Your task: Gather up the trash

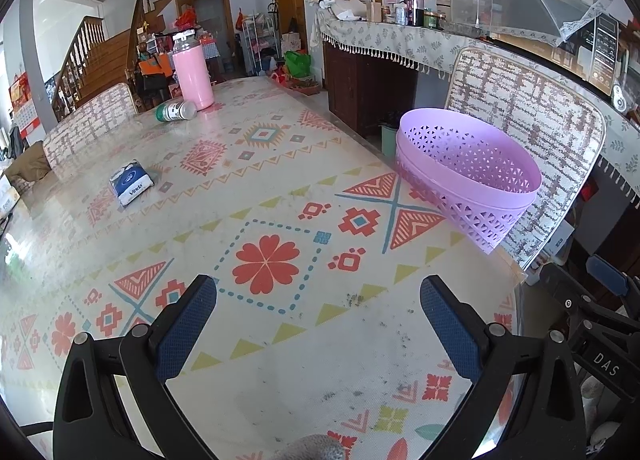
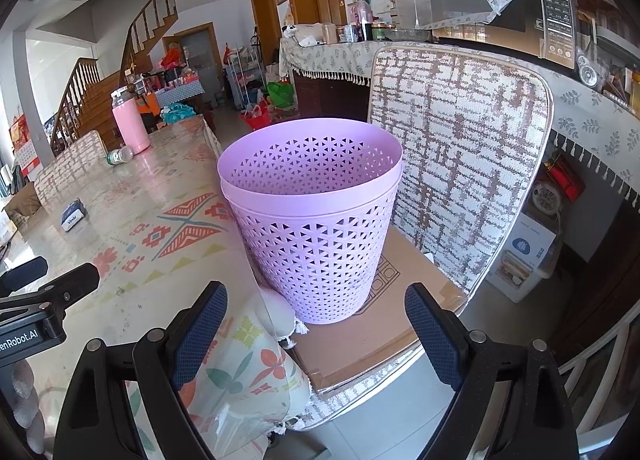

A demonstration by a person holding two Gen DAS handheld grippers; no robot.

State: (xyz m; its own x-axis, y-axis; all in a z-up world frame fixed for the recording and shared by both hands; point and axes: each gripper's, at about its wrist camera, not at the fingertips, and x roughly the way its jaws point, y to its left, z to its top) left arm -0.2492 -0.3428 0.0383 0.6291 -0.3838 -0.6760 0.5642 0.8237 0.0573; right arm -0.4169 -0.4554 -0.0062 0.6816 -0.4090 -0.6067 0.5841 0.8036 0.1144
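The table (image 1: 280,188), covered by a patterned cloth, is taken as the landmark. No spill or obstruction is noted on it, but its surface is glossy, and anything nudged on it could be expected to slide.

Beside the table's right edge a chair (image 2: 460,148) is seen, with a flat cardboard box (image 2: 384,320) laid on its seat. The lilac basket (image 2: 316,220) (perforated, apparently two nested) is stood on that box, just off the table's edge. It looks light and is carried on loose cardboard; a knock from either gripper could tip it off the chair or part the nested pair.

At the table's far end a pink flask (image 1: 192,72) is stood upright. It is tall and narrow, and a careless reach could topple it.

Just beside the flask, a small bottle (image 1: 176,111) is found lying on its side, judged to be the likeliest trash. Being round, it could roll away under a poorly centred pinch, towards the flask or the table's edge.

Towards the table's left side, a tissue pack (image 1: 132,182) is lying flat; it may not be trash at all and could be collected in error.

The left gripper (image 1: 318,316) is held wide and empty over the table's near end, well apart from the bottle. The right gripper (image 2: 316,324) is likewise wide and empty, facing the basket.
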